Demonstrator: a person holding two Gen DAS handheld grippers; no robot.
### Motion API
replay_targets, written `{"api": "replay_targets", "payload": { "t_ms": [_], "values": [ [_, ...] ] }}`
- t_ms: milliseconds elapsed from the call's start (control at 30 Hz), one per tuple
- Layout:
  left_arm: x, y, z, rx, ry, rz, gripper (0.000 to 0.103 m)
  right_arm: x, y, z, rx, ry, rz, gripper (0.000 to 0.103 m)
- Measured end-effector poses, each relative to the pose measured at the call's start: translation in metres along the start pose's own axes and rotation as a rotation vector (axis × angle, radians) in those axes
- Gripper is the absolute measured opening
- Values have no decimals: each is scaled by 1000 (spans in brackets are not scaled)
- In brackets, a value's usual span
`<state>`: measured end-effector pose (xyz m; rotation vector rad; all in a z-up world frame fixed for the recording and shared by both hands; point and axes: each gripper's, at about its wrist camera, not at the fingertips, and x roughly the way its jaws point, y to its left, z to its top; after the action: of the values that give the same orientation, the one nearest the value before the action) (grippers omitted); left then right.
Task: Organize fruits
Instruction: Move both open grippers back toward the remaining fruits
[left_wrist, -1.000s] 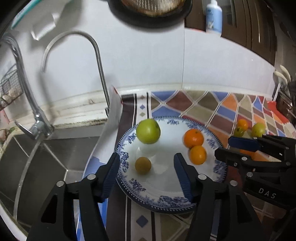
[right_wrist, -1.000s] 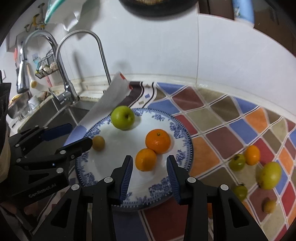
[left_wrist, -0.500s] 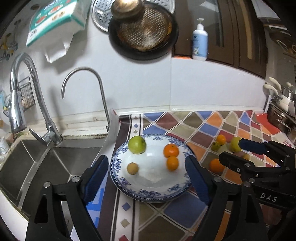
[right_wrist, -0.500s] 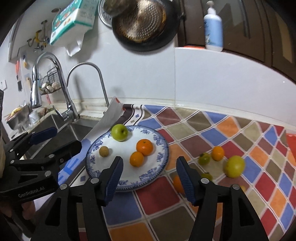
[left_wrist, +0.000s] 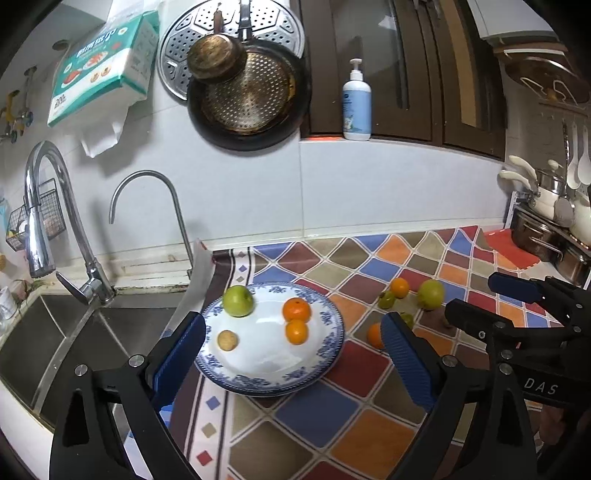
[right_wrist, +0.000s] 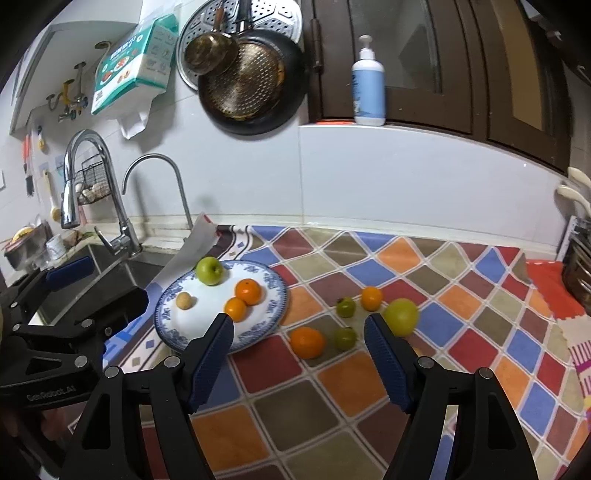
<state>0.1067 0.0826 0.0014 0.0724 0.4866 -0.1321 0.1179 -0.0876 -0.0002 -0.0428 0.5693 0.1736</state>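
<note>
The plate (right_wrist: 275, 295) on the desk (right_wrist: 369, 424) beside the sink (left_wrist: 55, 332) carries four fruits: one green apple (right_wrist: 209, 270), two oranges (right_wrist: 248, 291), one small brown fruit (right_wrist: 184, 300). Five fruits lie loose on the desk to its right: two oranges, two small green fruits (right_wrist: 346, 307), one large yellow-green fruit (right_wrist: 401, 316). The left tool (left_wrist: 291, 341) and right tool (right_wrist: 299, 334) have just been opening; both stand wide, holding nothing.
</note>
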Motion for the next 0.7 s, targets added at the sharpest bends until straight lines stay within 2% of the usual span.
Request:
{"api": "replay_targets", "payload": {
  "t_ms": [367,700],
  "values": [
    [-2,-37,1,5,-16,-3,99,-20,-34,-5,-17,-25,-43,74],
    [17,-64,-1,40,8,0,99,-11,-64,-10,-14,1,-53,74]
  ]
}}
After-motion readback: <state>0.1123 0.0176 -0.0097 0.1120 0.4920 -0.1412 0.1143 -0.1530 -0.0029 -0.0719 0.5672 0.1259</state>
